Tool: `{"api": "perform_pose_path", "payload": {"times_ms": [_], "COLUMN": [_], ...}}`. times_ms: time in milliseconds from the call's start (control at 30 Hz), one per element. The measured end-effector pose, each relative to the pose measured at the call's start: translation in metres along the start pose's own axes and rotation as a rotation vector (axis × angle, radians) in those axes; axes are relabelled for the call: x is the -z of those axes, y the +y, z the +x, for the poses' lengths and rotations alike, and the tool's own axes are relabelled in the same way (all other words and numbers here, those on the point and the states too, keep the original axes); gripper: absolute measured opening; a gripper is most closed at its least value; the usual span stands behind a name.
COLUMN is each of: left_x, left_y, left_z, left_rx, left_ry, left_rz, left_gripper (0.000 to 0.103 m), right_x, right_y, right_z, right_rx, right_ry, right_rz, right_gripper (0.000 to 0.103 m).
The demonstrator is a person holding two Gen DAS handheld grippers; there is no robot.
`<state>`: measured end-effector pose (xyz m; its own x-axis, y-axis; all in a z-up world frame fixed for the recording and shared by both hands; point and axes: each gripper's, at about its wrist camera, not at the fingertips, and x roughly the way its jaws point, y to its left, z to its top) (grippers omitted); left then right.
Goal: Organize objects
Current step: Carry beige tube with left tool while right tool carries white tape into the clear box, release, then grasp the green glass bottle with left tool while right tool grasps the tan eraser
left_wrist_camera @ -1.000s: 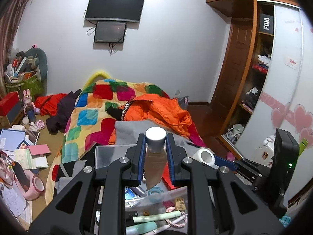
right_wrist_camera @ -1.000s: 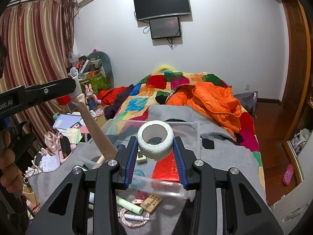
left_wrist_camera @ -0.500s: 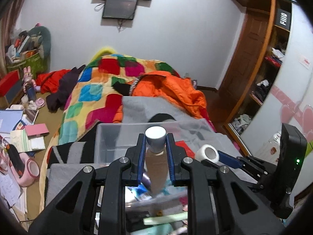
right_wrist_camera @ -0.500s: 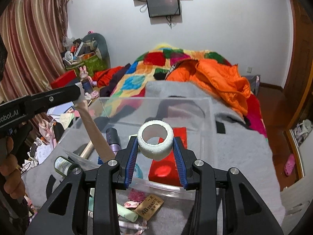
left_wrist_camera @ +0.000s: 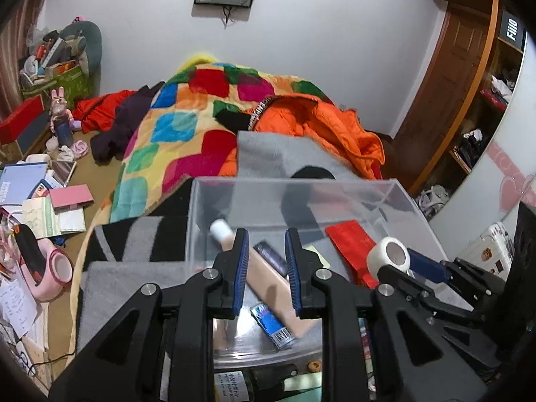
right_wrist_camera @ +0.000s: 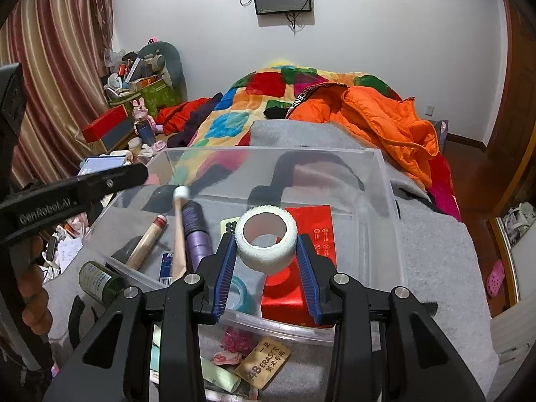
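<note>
One clear plastic bin [right_wrist_camera: 378,181] sits on the grey blanket [right_wrist_camera: 435,251] at the near end of the bed [left_wrist_camera: 174,127], with one orange jacket [right_wrist_camera: 385,117] heaped beyond it toward the far end. The left hand-held gripper [left_wrist_camera: 267,268] hangs over the bin's left half with its two blue pads only a narrow gap apart and pressing on nothing. The one beige bottle [left_wrist_camera: 271,281] with a white cap lies slantwise below them inside the bin, its cap toward the far left corner and clear of the fingertips in the right wrist view. The right hand-held gripper [right_wrist_camera: 266,261] is clamped on one white tape roll [right_wrist_camera: 266,244], pads on its two sides and its hole facing up and away. It holds the roll above the bin's near side, over the one red packet [right_wrist_camera: 315,224] that lies on the bin floor. Five more things are in the bin with the bottle: the red packet, one purple cylinder [right_wrist_camera: 197,231] just right of the bottle, one tan tube [right_wrist_camera: 147,241] with a reddish end to its left, one teal tape ring [right_wrist_camera: 243,293] against the near wall, and one blue item [left_wrist_camera: 273,325] with a barcode. On the blanket outside the near wall lie one dark green bottle [right_wrist_camera: 97,279] by the near left corner, one brown eraser [right_wrist_camera: 264,360] and one pale green tube [right_wrist_camera: 219,377].
</note>
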<state>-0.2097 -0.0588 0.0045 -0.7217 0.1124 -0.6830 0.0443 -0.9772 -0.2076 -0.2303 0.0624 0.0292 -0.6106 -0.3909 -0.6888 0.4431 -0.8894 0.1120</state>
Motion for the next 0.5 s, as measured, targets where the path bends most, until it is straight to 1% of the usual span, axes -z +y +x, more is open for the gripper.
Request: {"api": "perform_pose_path", "payload": {"times_ms": [133,233,367,500], "left_x": [0.003,0.005,0.01,0.018], "left_y": [-0.002,-0.005,-0.008,-0.008], "left_z": [-0.003,-0.01,-0.022,-0.034], "left_rx": [0.013,0.021,0.028,0.031], "left_ry": [-0.002,-0.009,-0.01,-0.006], "left_rz": [0.01,0.024,0.044,0.064], "left_gripper": [0.021,0.021,0.021,0.031], "right_x": [0.001,0.003,0.005,0.01], "right_y": [-0.001,-0.001,-0.002,-0.003], "right_z": [-0.006,-0.013,-0.026,-0.044], "right_rx": [-0.01,-0.001,0.0,0.011], "right_ry": [-0.004,-0.016,-0.039,-0.07], "right_rz": [0.002,-0.004,-0.004,-0.021], "right_gripper": [0.034,0.035,0.043,0.047]}}
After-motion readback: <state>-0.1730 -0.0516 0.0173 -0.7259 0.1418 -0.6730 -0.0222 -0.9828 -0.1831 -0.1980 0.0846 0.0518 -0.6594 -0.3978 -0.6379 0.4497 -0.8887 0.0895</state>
